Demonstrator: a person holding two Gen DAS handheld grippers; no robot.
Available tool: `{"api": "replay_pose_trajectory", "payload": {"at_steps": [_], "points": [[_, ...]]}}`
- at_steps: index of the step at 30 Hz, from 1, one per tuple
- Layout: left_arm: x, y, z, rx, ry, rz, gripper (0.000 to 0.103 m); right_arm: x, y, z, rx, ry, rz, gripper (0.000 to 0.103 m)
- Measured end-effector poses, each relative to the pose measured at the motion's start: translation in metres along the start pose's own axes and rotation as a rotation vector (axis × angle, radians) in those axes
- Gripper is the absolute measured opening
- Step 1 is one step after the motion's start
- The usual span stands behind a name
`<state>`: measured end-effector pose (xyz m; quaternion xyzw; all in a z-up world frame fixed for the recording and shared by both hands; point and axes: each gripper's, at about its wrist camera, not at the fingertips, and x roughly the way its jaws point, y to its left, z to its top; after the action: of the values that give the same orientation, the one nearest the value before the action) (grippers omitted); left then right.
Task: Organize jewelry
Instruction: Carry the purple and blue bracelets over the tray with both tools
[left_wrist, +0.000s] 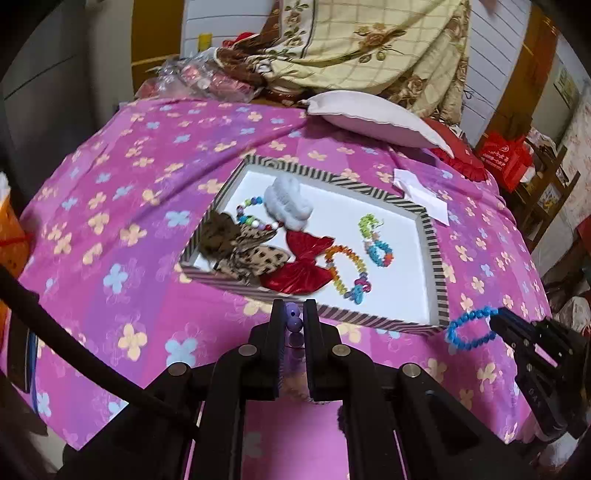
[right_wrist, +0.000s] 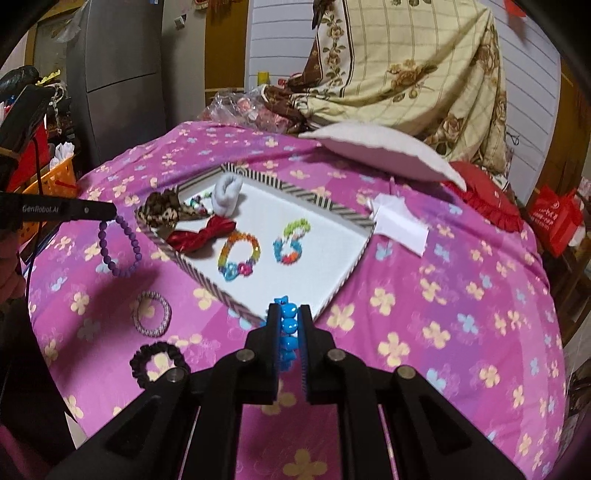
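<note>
A striped-rim tray (left_wrist: 432, 243) (right_wrist: 351, 218) with a white floor lies on the pink flowered bedspread. It holds a white scrunchie (left_wrist: 288, 203), a leopard bow (left_wrist: 243, 254), a red bow (left_wrist: 299, 262) (right_wrist: 201, 236) and several coloured bead bracelets (left_wrist: 349, 269) (right_wrist: 238, 256). My left gripper (left_wrist: 293, 314) (right_wrist: 110, 216) is shut on a purple bead bracelet (left_wrist: 291, 319) (right_wrist: 118, 247), which hangs above the bedspread left of the tray. My right gripper (right_wrist: 289, 317) (left_wrist: 495, 319) is shut on a blue bead bracelet (right_wrist: 287, 328) (left_wrist: 467, 328), held above the tray's near corner.
On the bedspread near the tray's left lie a grey patterned hair tie (right_wrist: 152, 314) and a black scrunchie (right_wrist: 157, 363). A white paper (right_wrist: 400, 223) lies beyond the tray, with a white pillow (right_wrist: 384, 153), a red cushion (right_wrist: 484, 206) and a floral quilt behind.
</note>
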<state>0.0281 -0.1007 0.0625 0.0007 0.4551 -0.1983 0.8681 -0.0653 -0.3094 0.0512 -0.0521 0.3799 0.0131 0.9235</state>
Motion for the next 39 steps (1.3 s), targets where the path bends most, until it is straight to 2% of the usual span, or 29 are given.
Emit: {"api": "replay_pose_trajectory", "payload": {"at_steps": [13, 24, 28, 36, 39], "points": [[0.002, -0.053, 0.015, 0.096, -0.029, -0.006, 0.017, 0.023, -0.013, 0.039, 0.009, -0.001, 0.008, 0.008], [0.038, -0.095, 0.02, 0.137, 0.011, -0.019, 0.017, 0.07, -0.032, 0.053, 0.054, 0.051, 0.039, 0.008], [0.052, -0.108, 0.023, 0.134, 0.032, -0.043, 0.017, 0.086, -0.036, 0.056, 0.065, 0.068, 0.06, 0.008], [0.084, -0.117, 0.028, 0.059, 0.108, -0.152, 0.018, 0.123, -0.056, 0.058, 0.122, 0.122, 0.088, 0.008], [0.104, -0.105, 0.024, 0.04, 0.137, -0.108, 0.018, 0.14, -0.064, 0.061, 0.135, 0.141, 0.083, 0.008]]}}
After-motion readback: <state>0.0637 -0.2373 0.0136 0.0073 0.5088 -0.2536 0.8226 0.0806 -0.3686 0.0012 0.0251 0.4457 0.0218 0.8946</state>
